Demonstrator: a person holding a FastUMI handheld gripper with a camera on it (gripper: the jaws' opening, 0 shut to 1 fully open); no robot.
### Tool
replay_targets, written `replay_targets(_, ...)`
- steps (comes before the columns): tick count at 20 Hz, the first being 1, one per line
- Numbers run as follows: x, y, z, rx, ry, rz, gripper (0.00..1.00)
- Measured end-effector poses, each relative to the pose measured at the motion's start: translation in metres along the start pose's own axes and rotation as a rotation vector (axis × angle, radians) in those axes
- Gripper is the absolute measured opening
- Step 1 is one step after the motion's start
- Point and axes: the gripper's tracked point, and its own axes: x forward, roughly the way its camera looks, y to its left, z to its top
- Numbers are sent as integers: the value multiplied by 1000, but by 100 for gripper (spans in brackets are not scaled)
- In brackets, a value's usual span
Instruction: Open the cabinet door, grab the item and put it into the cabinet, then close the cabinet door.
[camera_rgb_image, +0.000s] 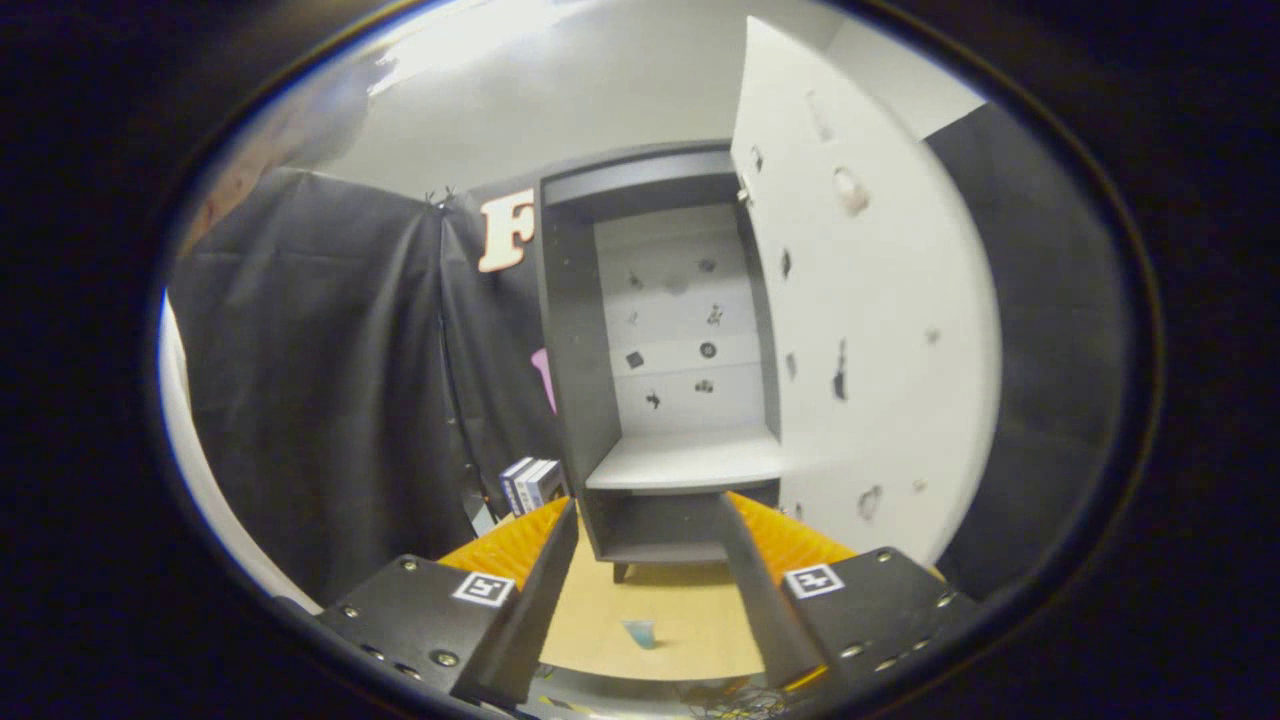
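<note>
While the tongs (648, 520) gape wide and empty, the dark cabinet (600, 360) beyond them stands with its white door (880, 330) open.

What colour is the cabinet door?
White with small dark marks, door open, seen in gripper view.

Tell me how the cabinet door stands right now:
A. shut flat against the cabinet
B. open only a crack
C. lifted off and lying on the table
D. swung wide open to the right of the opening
D: the cabinet door stands swung out to the right of the cabinet, leaving its shelf and back wall in plain sight beyond the claw, whose fingers are apart with nothing between them.
</note>
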Motion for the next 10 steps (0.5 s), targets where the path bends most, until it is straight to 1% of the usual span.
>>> replay_targets(1, 11, 4, -22, 11, 42, -8, 87)
replay_targets(3, 43, -3, -68, 5, 101, -48, 89)
replay_targets(7, 98, -11, -169, 34, 229, -91, 92)
replay_targets(10, 124, -16, -242, -12, 349, -92, 92)
